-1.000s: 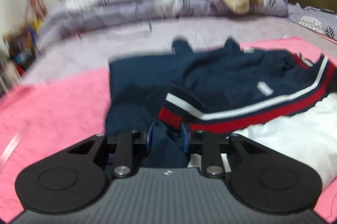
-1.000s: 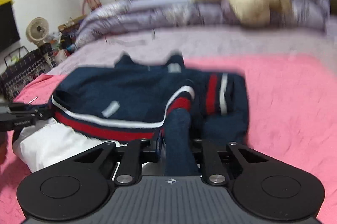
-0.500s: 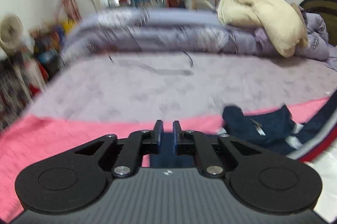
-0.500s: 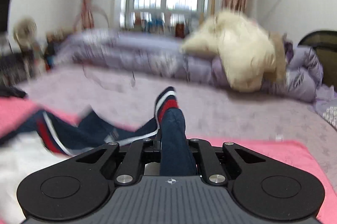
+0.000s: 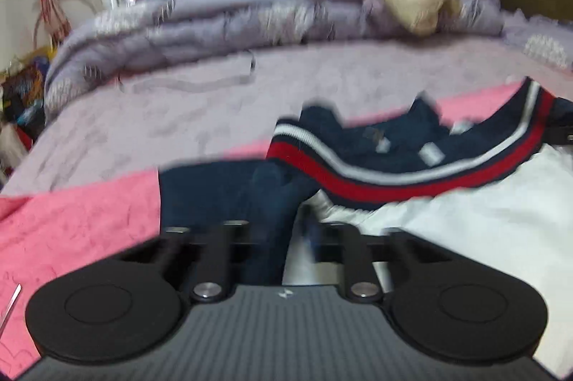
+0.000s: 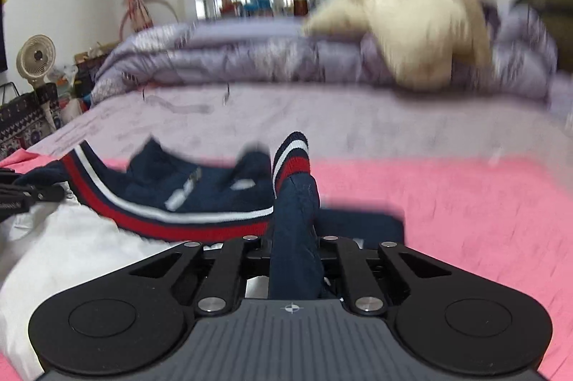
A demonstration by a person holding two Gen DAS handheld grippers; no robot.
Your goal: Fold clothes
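**hem carried over, fold half done**

left wrist: the left gripper [image 5: 283, 237] is clenched on navy cloth of the sweater [image 5: 386, 144], which lies on the pink sheet [image 5: 71, 220] with its striped hem [image 5: 394, 180] raised over a white garment [image 5: 483, 230].

right wrist: the right gripper [image 6: 293, 259] pinches a navy fold, its cuff [image 6: 292, 159] standing up. judged mid-fold; next, lay both corners down level before releasing.

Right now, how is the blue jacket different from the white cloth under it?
The jacket is dark blue with red and white stripes; the white cloth is plain. The jacket lies on top, the cloth underneath. Both tongs, left and right, pinch the jacket; neither plainly holds the cloth. Both rest on the pink blanket.
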